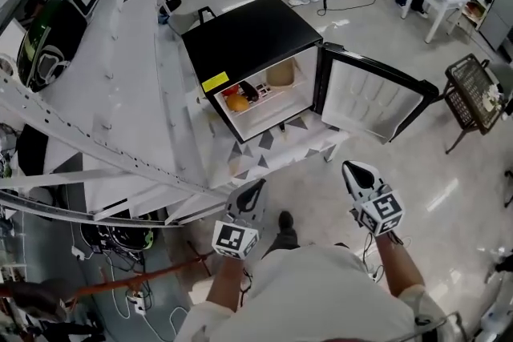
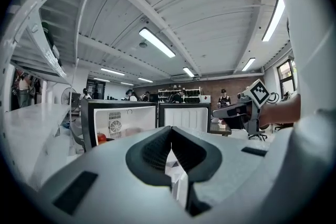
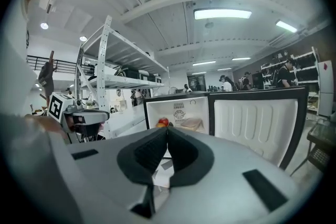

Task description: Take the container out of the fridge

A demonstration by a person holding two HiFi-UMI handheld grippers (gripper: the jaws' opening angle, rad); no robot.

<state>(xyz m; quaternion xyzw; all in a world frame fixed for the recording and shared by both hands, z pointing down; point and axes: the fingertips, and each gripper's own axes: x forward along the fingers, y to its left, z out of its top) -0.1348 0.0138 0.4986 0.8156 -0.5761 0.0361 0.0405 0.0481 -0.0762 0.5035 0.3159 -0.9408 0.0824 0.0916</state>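
Fridge [image 1: 240, 36] door [image 1: 373, 96] open. Container [image 1: 280, 74] at right rear corner of shelf [image 1: 268, 112], fruit [image 1: 237, 102] at left edge. Left gripper [image 1: 255, 188], right gripper [image 1: 353, 169]: jaws together, empty, short of fridge.

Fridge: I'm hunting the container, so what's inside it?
Inside the fridge, orange and red fruit sit left and a pale tan container right, toward the back. Anything behind them is covered.
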